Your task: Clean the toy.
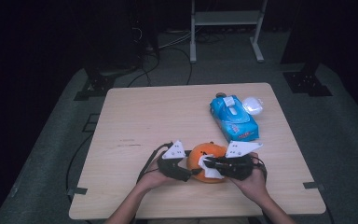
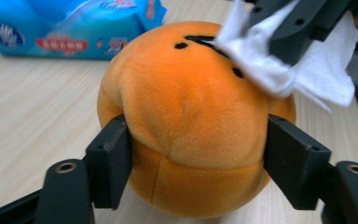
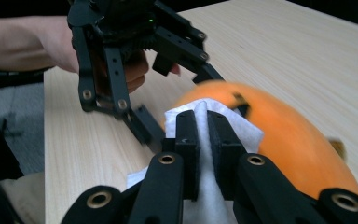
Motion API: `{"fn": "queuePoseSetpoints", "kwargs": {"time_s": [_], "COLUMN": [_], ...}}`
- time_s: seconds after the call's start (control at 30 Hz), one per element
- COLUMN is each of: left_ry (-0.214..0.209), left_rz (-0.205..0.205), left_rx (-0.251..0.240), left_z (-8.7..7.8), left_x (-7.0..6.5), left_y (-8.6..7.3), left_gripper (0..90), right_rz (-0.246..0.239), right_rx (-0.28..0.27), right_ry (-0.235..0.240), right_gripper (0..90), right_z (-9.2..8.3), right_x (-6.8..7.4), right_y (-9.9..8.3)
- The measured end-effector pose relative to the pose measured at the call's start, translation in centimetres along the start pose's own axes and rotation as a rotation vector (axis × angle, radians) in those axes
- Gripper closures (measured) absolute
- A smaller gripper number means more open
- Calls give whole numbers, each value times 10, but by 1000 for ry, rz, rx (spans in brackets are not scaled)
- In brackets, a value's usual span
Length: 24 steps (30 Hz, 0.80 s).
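Room: dark, with a grey floor, cables and a metal stand behind the table (image 1: 135, 116) — a pale wooden top, lit from above.
Plush toy (image 1: 204, 158): round, orange and soft, with black stitched marks on top and a seam across its lower half; it sat on the table near the front edge, a little right of the middle.
Left gripper (image 2: 196, 163): its two black jaws pressed on the toy's sides and dented the plush — partly closed, the toy held between them.
Right gripper (image 3: 204, 140): jaws closed tight on a white tissue (image 3: 205, 186), whose folded end lay against the top of the toy.
Wipes pack (image 1: 233, 118): blue, lying flat toward the far right of the table, well apart from the toy.
White lid (image 1: 252, 106): round, just beside the pack's far end.
Edges: both hands came in over the front edge, close to the toy.
Open room: bare wood spread across the left half and far side of the table.
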State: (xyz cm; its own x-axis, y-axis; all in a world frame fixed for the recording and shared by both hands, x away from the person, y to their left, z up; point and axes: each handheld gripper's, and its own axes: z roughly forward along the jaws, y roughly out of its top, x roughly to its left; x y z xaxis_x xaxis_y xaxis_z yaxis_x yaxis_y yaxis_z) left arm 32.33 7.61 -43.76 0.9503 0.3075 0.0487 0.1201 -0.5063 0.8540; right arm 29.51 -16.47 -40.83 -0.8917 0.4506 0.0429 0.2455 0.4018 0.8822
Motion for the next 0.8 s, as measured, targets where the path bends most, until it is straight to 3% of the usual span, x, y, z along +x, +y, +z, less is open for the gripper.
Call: {"fn": "queuePoseSetpoints", "kwargs": {"time_s": [0.13, 0.2, 0.27, 0.33, 0.4, 0.47, 0.5, 0.57, 0.67, 0.73, 0.8], "left_ry": [1, 5, -14, -16, -7, 1, 11, 23, 16, 16, 1], "left_rz": [23, -19, -95, -118, -103, -72, -21, 30, 44, 13, -76], "left_rx": [6, 4, -19, -28, -32, -35, -18, -7, -10, -16, -14], "left_z": [0, 1, 3, 5, 5, 5, 4, 3, 3, 4, 5], "left_x": [-1, 1, 5, 5, 3, -1, -5, -9, -10, -8, -2], "left_y": [0, 0, -1, -2, -2, 1, 4, 6, 5, 4, 3], "left_gripper": [330, 251, 179, 186, 241, 283, 293, 318, 322, 286, 189], "right_rz": [13, 44, 73, 87, 66, 42, 28, -19, -15, 3, 26], "right_rx": [-16, -15, -8, -6, -8, -12, -5, 10, -10, -11, 2], "right_ry": [-55, -83, -89, -76, -57, -5, 6, 1, -32, -79, -101], "right_gripper": [831, 831, 831, 832, 831, 832, 831, 832, 832, 832, 832], "right_z": [-9, -16, -19, -19, -18, -11, -7, 0, -6, -14, -20], "right_x": [-10, -20, -26, -26, -20, -10, -5, 4, -1, -10, -18], "right_y": [0, -5, -11, -13, -10, -5, -3, 2, 5, 2, -4]}}
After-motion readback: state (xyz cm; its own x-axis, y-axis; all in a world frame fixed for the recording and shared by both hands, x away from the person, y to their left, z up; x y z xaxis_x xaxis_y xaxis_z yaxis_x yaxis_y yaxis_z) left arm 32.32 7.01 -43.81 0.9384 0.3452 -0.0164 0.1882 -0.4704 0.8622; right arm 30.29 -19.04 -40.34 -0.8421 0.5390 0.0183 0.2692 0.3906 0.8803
